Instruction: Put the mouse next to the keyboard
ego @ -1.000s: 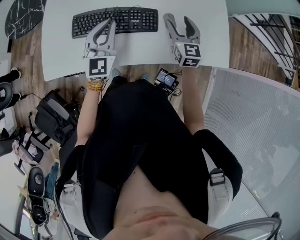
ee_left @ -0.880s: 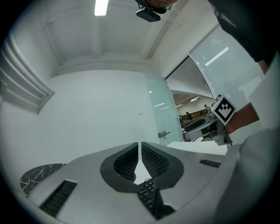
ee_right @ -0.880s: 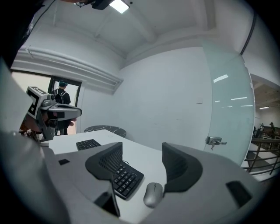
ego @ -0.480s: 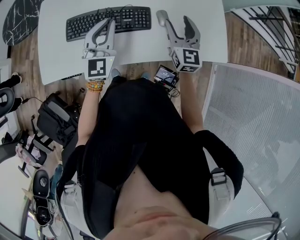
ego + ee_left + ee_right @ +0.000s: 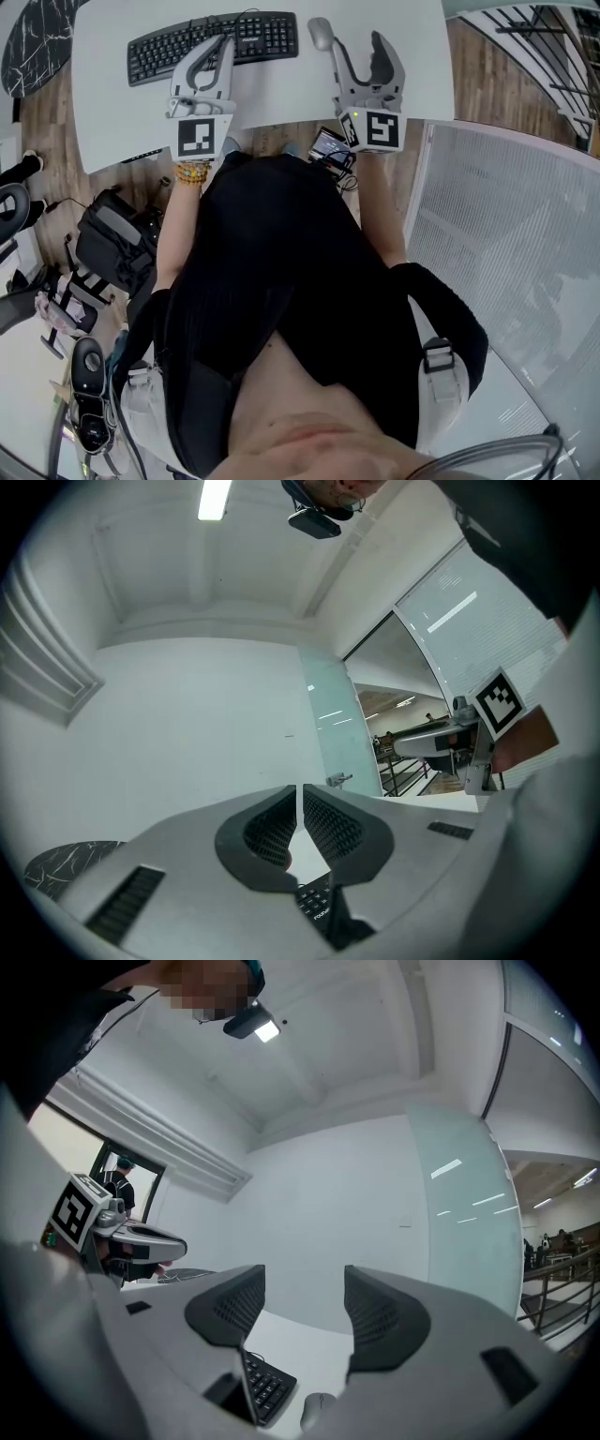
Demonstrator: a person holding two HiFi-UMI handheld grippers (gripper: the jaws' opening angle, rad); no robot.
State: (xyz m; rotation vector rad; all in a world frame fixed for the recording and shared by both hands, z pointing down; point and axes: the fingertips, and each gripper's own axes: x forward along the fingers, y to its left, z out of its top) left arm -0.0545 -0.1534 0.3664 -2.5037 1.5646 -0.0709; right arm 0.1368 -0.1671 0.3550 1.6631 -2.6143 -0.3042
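Nearest to the person, both tools hang over the near edge of the white surface [image 5: 281, 89]. The left gripper [image 5: 221, 45] has its jaws brought together until only a thin slit stays between the pads, and nothing is in it. It reaches over the near side of the keyboard [image 5: 214, 39]. The right gripper [image 5: 356, 47] has its jaws wide apart and also empty. In the right gripper view, only the surface and the far wall appear between them.

Farther, close to the far edge of the surface, the black keyboard lies along that edge. The grey mouse [image 5: 321, 32] rests just beside its right end with a small gap, not touching as far as I can see. It is just to the left of the left jaw of the right gripper, not between the jaws. The right gripper view shows the mouse [image 5: 319, 1412] low in the picture, beside the keyboard corner [image 5: 267, 1387].

I judge that the mouse is light and stiff, with a smooth rounded plastic shell, so the pads can slip on it. The best hold is probably across its two sides, low and near the middle where they are flattest, not over the curved top or the buttons. It should also slide easily on this surface. I cannot tell if it has a cable.
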